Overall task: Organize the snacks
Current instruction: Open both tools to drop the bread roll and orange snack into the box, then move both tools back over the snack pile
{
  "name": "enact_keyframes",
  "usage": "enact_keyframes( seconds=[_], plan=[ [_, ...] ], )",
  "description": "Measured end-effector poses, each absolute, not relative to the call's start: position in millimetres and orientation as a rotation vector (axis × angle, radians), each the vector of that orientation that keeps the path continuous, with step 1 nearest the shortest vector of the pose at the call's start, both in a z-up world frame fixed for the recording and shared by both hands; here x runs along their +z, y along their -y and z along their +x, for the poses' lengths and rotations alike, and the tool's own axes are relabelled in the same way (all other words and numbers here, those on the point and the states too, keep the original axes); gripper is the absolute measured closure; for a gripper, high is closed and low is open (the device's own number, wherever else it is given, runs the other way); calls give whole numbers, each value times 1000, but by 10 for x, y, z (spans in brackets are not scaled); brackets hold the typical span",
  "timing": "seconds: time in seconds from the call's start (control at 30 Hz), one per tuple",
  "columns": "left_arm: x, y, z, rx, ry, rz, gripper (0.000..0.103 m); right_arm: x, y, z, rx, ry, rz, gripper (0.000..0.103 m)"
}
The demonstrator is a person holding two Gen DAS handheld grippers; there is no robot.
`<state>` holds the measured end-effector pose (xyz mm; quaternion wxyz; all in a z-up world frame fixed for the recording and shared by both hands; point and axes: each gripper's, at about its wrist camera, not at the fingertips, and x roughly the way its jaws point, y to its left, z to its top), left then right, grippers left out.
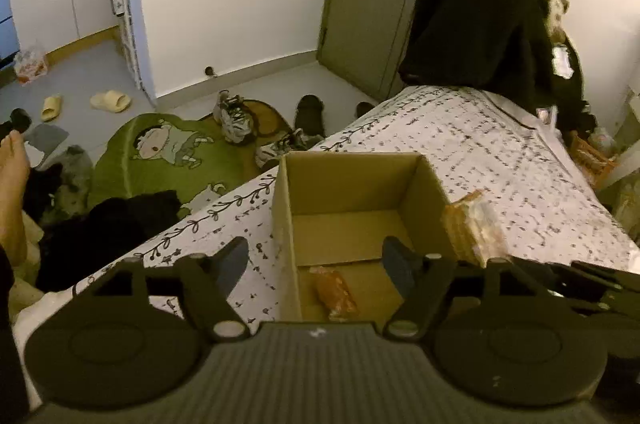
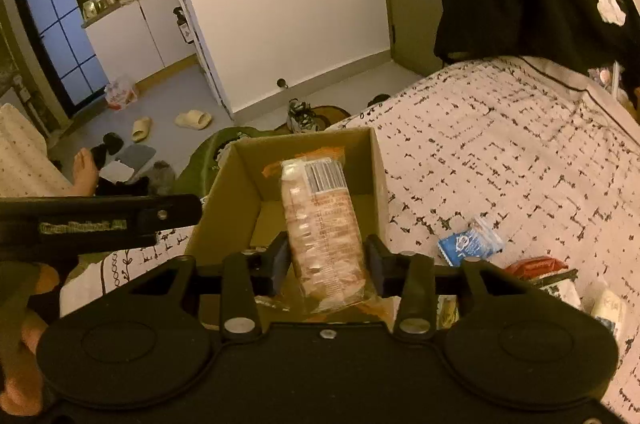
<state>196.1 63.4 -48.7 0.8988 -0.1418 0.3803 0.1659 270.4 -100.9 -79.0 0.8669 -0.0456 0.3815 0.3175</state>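
An open cardboard box (image 1: 352,184) stands on the patterned bedspread; in the right wrist view the box (image 2: 228,200) lies straight ahead. My right gripper (image 2: 326,256) is shut on a clear packet of biscuits (image 2: 320,224) and holds it over the box's near edge. The same packet (image 1: 474,224) shows at the box's right rim in the left wrist view. An orange snack packet (image 1: 336,292) lies on the box floor. My left gripper (image 1: 316,260) is open and empty, with its jaws either side of the box's left wall.
A blue-and-white packet (image 2: 470,240), a red packet (image 2: 536,266) and other wrappers lie on the bedspread (image 2: 500,152) right of the box. Dark clothes (image 1: 484,20) are piled at the bed's far end. Shoes, slippers and a green rug (image 1: 160,152) cover the floor at left.
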Motion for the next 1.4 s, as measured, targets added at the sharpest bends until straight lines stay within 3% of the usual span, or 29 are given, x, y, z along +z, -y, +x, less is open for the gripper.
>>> enact_keyframes(
  seconds=[0.1, 0.47, 0.53, 0.67, 0.8, 1.4],
  plan=[
    [-410, -669, 1901, 335, -773, -327, 25, -751, 1073, 2702, 659, -790, -81, 45],
    [-212, -488, 1784, 289, -749, -308, 25, -475, 1733, 2435, 574, -734, -72, 17],
    [-184, -415, 1767, 267, -746, -300, 25, -444, 1863, 2403, 543, -733, -63, 7],
    [-148, -267, 1713, 240, -753, -311, 25, -403, 2082, 2308, 474, -723, -73, 1],
    [-96, -52, 1642, 268, -735, -288, 16, -366, 2302, 2230, 463, -717, -37, 0],
    [-331, 518, 1659, 169, -780, -299, 15, -739, 2861, 2095, 319, -809, 56, 0]
  ],
)
